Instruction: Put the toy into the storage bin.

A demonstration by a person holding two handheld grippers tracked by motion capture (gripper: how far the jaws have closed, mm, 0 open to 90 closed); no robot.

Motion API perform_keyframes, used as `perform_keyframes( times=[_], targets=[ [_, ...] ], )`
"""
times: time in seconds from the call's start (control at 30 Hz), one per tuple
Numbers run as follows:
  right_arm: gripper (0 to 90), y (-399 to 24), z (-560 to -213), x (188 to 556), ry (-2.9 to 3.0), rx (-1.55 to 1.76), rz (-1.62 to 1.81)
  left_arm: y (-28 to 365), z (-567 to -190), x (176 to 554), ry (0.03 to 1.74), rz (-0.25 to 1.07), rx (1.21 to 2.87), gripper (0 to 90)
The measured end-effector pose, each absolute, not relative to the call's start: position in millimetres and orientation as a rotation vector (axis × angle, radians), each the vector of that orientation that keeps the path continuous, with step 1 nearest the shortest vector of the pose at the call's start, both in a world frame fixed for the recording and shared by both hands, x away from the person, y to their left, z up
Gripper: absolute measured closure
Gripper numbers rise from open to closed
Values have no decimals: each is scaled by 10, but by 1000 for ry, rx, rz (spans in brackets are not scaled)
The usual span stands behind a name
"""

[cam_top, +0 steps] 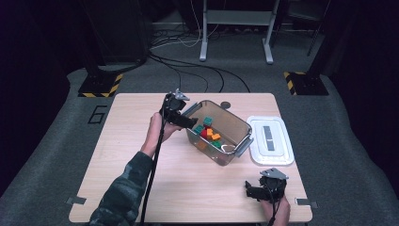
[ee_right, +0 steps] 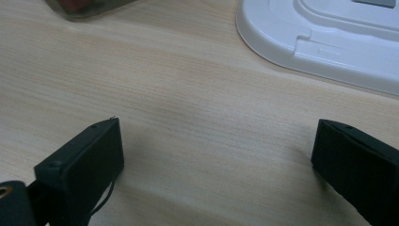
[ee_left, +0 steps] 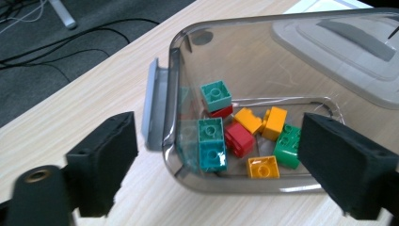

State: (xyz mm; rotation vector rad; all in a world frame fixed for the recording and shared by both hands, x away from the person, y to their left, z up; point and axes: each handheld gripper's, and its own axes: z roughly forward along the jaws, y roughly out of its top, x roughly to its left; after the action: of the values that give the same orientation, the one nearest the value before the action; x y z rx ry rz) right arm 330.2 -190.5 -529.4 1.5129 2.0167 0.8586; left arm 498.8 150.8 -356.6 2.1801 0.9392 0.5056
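Clear plastic tub (ee_left: 263,70) of studded toy bricks (ee_left: 244,136) near the middle of the pale wood-grain desk (cam_top: 141,155).
Smooth, round-cornered and see-through, the tub holds teal, red, yellow and green blocks. Left claw (ee_left: 216,165) gapes wide and empty at its rim; beside the tub lies a flat white lid (cam_top: 270,140); beyond that, the right claw (ee_right: 216,160) spreads wide, holding nothing.

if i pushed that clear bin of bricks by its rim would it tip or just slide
Probably slide: the clear bin sits flat and wide on the smooth wooden table. It looks like stiff plastic and likely light, holding only a few toy bricks. Those lie loose, so they may shift and rattle.
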Motion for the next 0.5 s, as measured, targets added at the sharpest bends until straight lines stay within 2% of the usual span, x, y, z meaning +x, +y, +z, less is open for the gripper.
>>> perform_keyframes(
  times=[0.23, 0.5],
  targets=[
    [17, -1905, -5294, 3302, 2017, 1513, 859, 1676, -3668, 4782, 956, 517, 2171, 60],
    [17, -1905, -5294, 3302, 2016, 1513, 859, 1868, -3916, 4576, 979, 492, 2196, 51]
  ],
)
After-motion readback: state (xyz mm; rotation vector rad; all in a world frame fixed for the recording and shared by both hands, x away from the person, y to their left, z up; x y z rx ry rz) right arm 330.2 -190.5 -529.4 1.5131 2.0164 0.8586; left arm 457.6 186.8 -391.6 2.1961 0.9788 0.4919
